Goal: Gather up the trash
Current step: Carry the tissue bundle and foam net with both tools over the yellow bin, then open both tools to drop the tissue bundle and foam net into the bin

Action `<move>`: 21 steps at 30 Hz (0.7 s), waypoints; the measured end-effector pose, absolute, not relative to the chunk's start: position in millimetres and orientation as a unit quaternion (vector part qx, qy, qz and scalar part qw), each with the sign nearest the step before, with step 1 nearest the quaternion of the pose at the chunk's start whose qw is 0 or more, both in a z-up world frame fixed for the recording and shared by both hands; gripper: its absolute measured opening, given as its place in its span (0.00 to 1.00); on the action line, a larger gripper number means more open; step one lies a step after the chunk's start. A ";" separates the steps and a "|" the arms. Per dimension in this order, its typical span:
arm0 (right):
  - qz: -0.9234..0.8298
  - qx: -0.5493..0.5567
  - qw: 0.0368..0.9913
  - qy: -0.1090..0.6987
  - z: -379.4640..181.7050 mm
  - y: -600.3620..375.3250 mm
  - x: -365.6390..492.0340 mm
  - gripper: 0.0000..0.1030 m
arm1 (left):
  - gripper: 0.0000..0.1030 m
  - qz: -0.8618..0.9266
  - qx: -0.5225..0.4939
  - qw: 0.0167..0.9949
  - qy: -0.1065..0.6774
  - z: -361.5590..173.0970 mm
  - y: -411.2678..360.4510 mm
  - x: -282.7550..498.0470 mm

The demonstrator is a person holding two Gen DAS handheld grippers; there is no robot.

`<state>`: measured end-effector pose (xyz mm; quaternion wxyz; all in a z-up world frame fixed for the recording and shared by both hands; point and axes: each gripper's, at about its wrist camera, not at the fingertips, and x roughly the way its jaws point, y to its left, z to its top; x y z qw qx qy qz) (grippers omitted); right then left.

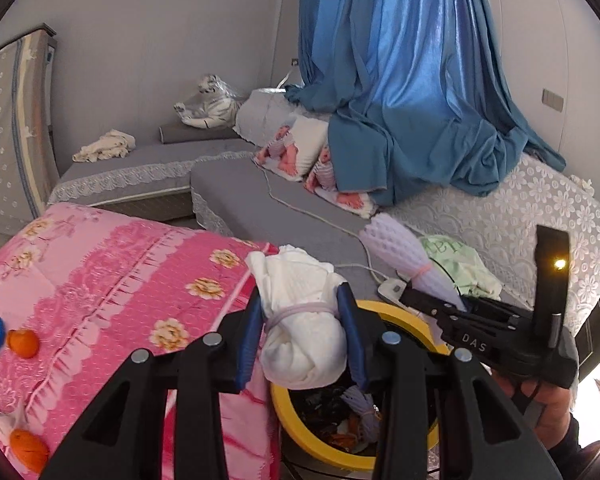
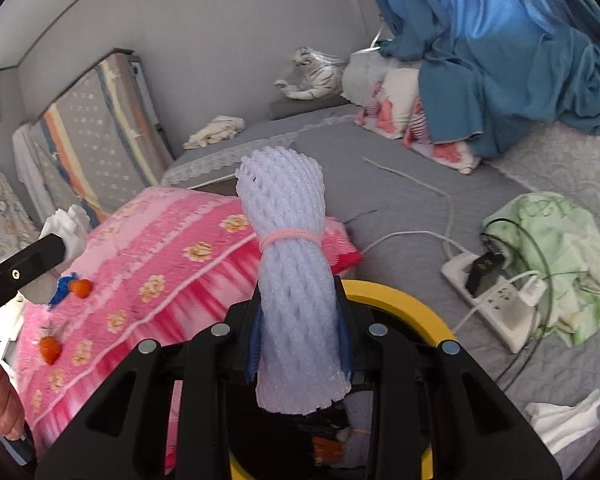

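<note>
We are seeing the yellow-rimmed bin point(image 1: 416, 322) lying open at the top, though trash is already filling its bottom. Left of the bin, the pink quilt point(image 1: 112, 280) is pressing right against its rim. Right of the bin, a power strip point(image 2: 496, 300) and tangled cords are crowding the grey bed cover point(image 2: 400, 204); beyond the bin, that cover is lying flat.

Much of the yellow bin is hidden

In both views gripper bodies cover the yellow bin point(image 1: 404, 312); its contents point(image 1: 352, 420), lower centre, are too dark to identify.
</note>
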<state>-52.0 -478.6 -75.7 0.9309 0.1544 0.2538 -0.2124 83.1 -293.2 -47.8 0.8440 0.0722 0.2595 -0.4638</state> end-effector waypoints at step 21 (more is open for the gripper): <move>-0.251 0.182 0.896 0.317 -117.3 -502.6 -62.5 0.28 | 0.34 -0.483 0.115 0.797 0.344 -118.7 -357.2 89.6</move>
